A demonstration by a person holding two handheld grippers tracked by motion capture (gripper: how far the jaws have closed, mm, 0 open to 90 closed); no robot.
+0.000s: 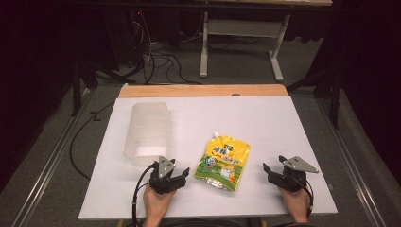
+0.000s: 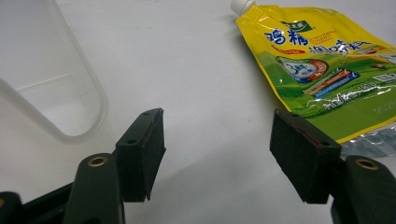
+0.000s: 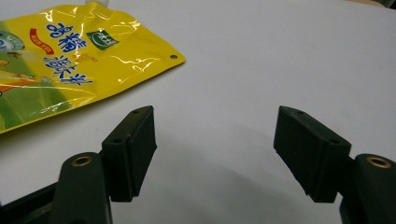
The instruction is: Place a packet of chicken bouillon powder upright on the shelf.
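Yellow spouted pouch (image 1: 223, 162) lies flat on the white table (image 1: 265, 123), between both tools, its long axis running away from the person, spout at the far end; the left hand-held gripper (image 1: 171, 176), jaws apart and empty, sits just beside its near corner, seemingly nearer than the right hand-held gripper (image 1: 274, 168), likewise spread and empty; a clear plastic container (image 1: 147, 133) lies farther left
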